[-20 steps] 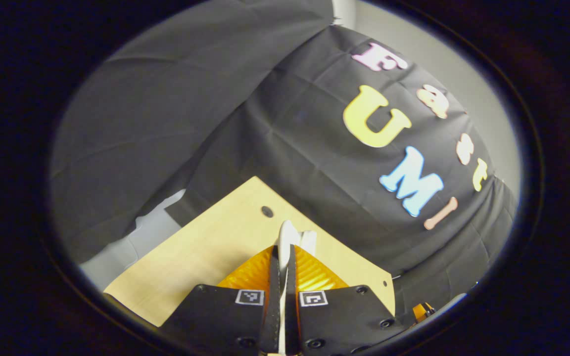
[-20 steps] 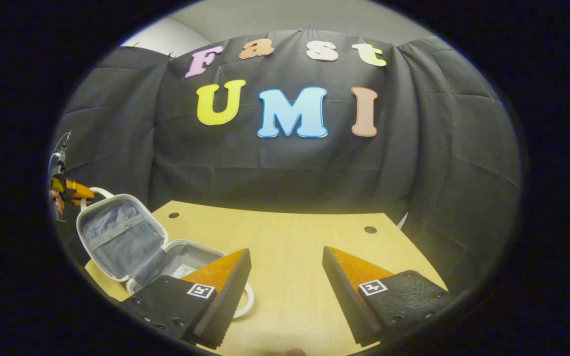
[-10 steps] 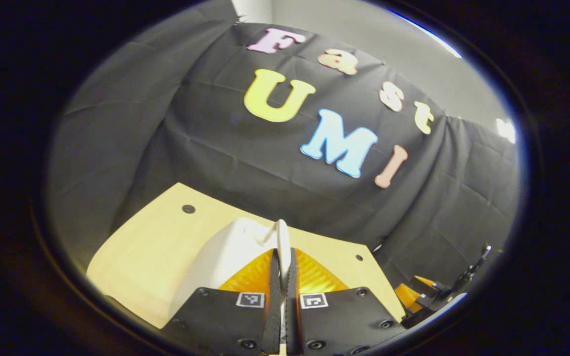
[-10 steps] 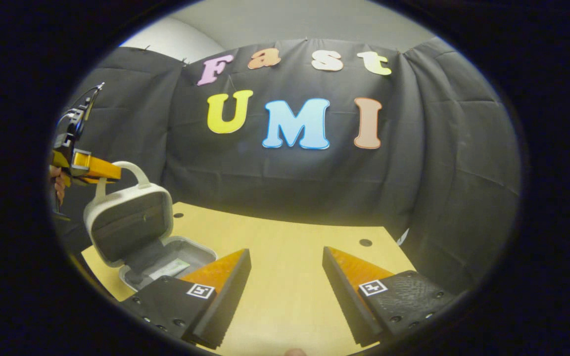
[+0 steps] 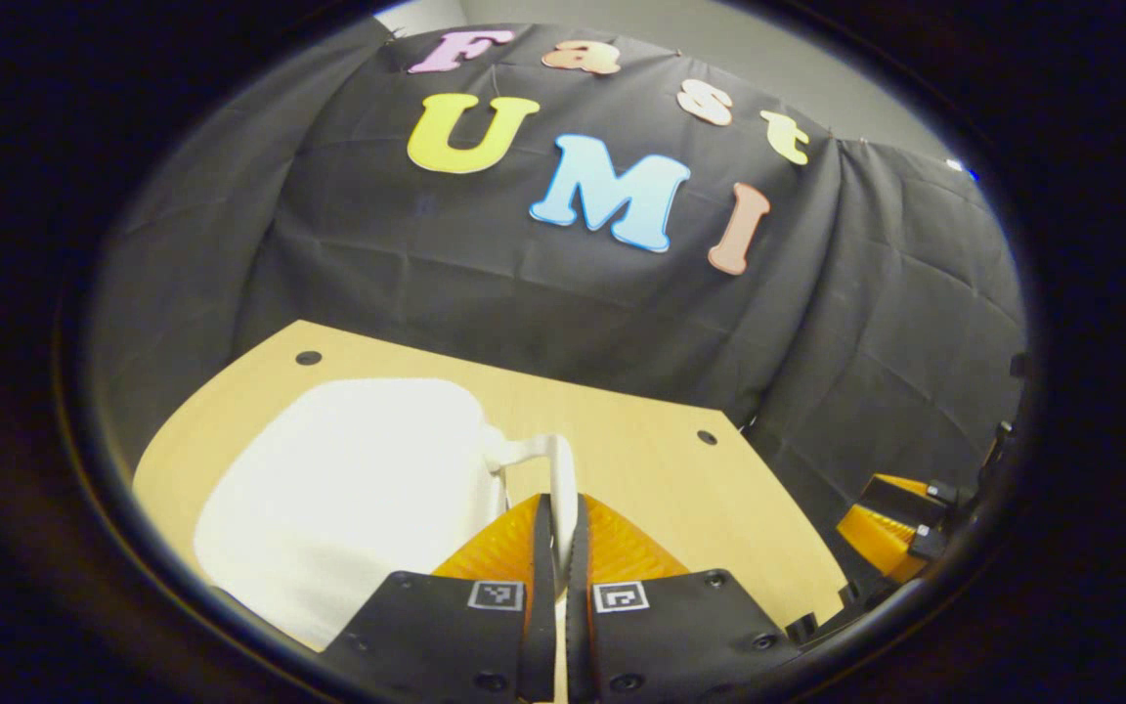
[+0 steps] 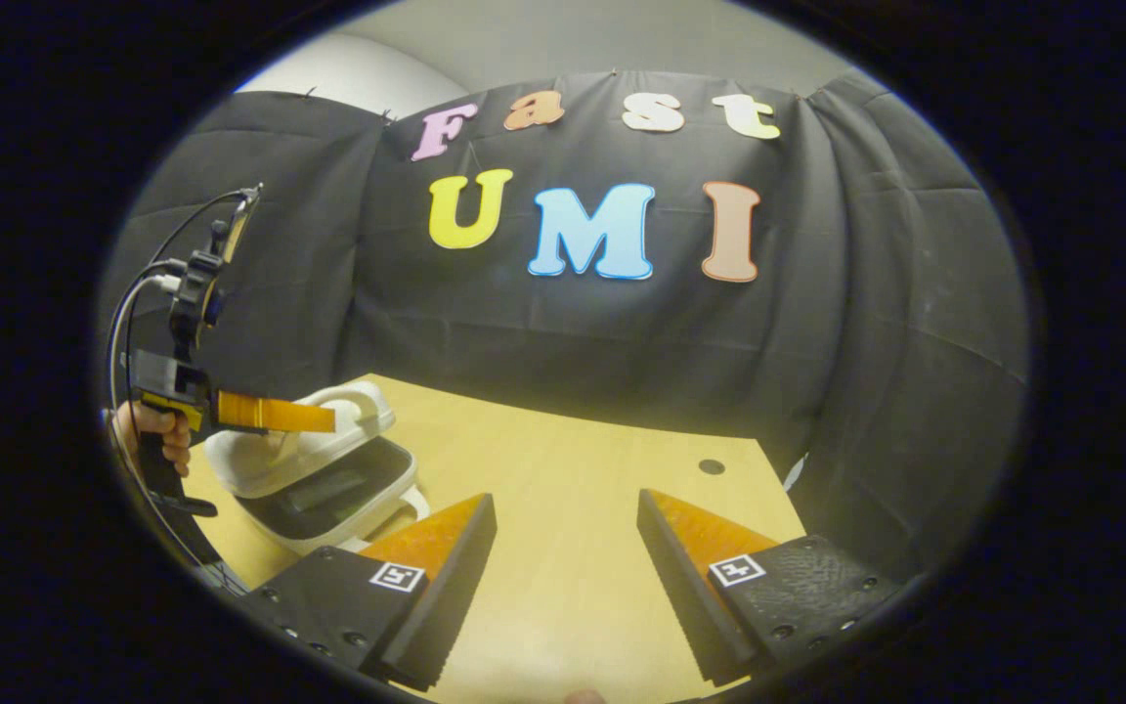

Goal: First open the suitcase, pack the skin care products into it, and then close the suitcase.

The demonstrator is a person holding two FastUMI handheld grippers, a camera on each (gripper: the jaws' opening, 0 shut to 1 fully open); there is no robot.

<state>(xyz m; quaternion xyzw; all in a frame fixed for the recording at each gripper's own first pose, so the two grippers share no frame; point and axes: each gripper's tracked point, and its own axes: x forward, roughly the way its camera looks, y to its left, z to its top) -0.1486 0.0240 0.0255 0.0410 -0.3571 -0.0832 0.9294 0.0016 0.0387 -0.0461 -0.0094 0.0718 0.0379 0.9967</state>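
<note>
A small white hard-shell suitcase (image 6: pixel 324 469) rests on the wooden table (image 6: pixel 573 548) at the left of the right gripper view. Its lid (image 5: pixel 348 489) hangs part way down, a dark gap left above the base. My left gripper (image 5: pixel 560 504) is shut on the lid's white handle (image 5: pixel 548 455); in the right gripper view that same left gripper (image 6: pixel 328 416) is held by a hand (image 6: pixel 157 435) over the lid. My right gripper (image 6: pixel 566 513) hovers open above the table, right of the suitcase, with nothing between its fingers. What lies inside the suitcase is hidden.
Black cloth walls close the table's far and right sides. Small round holes (image 6: pixel 711 466) sit near the table's far corners. Bare tabletop lies right of the suitcase. Cables (image 6: pixel 148 284) trail from the left gripper.
The left gripper has swung the lid down by its handle, from standing wide open to nearly flat over the base. The right gripper has kept its place, open.
</note>
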